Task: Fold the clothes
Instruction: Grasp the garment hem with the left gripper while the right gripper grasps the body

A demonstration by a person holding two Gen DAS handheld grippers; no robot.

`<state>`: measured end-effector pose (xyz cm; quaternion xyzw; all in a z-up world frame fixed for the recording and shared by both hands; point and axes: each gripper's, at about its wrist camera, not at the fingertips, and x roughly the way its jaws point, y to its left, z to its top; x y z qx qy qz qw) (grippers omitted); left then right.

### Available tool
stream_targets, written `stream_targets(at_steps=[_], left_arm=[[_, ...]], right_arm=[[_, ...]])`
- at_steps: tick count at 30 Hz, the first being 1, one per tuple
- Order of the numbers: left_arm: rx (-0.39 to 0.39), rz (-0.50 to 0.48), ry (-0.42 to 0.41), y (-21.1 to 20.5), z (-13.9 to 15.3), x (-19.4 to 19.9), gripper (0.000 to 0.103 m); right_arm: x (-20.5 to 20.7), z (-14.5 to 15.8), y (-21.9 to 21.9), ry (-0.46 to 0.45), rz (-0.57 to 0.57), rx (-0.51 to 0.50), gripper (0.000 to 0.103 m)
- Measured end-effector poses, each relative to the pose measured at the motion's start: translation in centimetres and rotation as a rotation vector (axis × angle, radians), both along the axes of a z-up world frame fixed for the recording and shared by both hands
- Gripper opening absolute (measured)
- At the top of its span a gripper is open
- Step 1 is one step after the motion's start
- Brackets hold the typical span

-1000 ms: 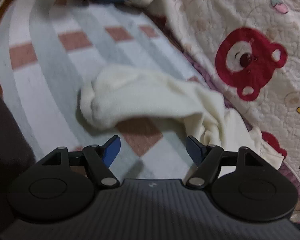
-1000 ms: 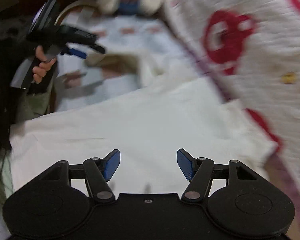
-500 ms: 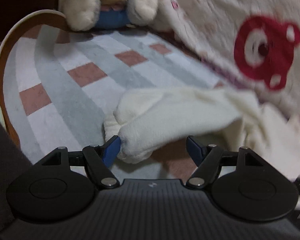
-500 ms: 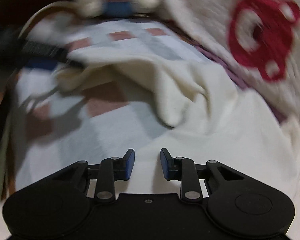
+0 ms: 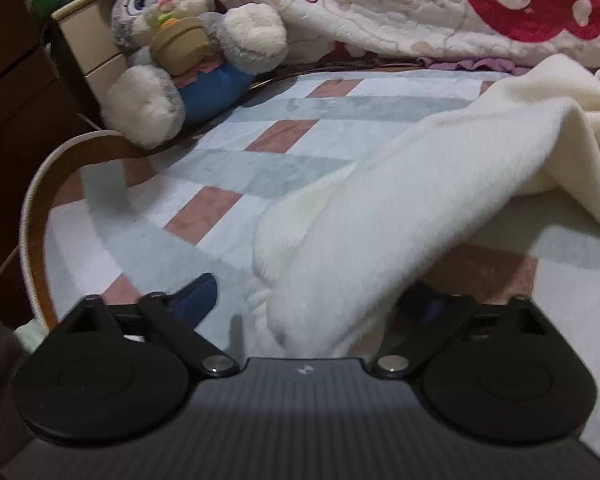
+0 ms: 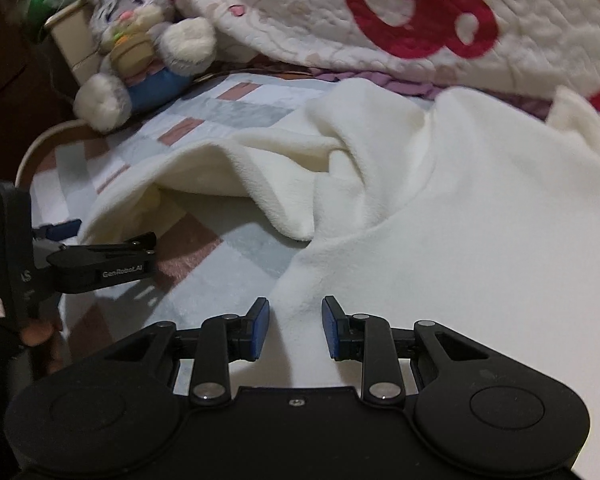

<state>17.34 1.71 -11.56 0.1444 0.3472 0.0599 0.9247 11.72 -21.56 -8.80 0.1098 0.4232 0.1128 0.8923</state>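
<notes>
Cream garment (image 6: 480, 216): left gripper (image 5: 316, 304) jaws just closing around sleeve (image 5: 380, 216); right gripper (image 6: 294, 328) jaws narrow.

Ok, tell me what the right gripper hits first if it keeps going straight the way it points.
Most likely the cream garment: its edge already lies between the right gripper pads, and the cloth spreads ahead. Depth past that is unclear.

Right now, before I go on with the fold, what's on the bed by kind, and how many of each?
Cream fleece garment: 1
Plush rabbit toy: 1
Quilt with red bear prints: 1
Checked bed cover: 1
Hand-held gripper: 2, the left hand-held gripper and the right hand-held gripper
Total: 6
</notes>
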Motion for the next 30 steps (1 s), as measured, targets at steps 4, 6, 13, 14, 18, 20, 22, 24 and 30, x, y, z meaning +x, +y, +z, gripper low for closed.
stream_targets(at_steps=[4,6,13,14,18,20,22,24,30], left_arm=[[-0.065,0.049,-0.065,2.4,2.3,1.3,0.025],[-0.096,0.108,-0.159,4.5,4.6,1.5,0.025],[-0.377,0.322,-0.246,12.9,6.5,2.1,0.025],[-0.405,0.337,-0.223,13.5,5.7,2.4,0.025],[-0.476,0.365,-0.179,14.6,3.8,3.4,0.025],[-0.488,0.354,-0.206,14.5,4.1,3.4,0.025],[-0.480,0.315,-0.272,13.8,4.8,2.7,0.025],[-0.451,0.269,-0.335,13.0,6.0,2.2,0.025],[-0.591,0.336,-0.377,15.5,6.3,2.1,0.025]], right_arm=[[-0.2,0.1,0.1,0.004,0.007,-0.009,0.036],[-0.3,0.4,0.4,0.003,0.029,-0.033,0.038],[-0.7,0.8,2.7,-0.018,0.125,-0.156,0.043],[-0.7,0.8,3.3,-0.027,0.144,-0.187,0.043],[-0.4,0.6,5.2,-0.062,0.171,-0.279,0.050],[0.0,0.4,5.7,-0.086,0.143,-0.345,0.054],[0.4,0.3,6.0,-0.093,0.097,-0.380,0.056],[0.6,0.0,5.8,-0.096,0.049,-0.365,0.060],[1.9,-1.4,5.7,-0.144,-0.007,-0.319,0.013]])
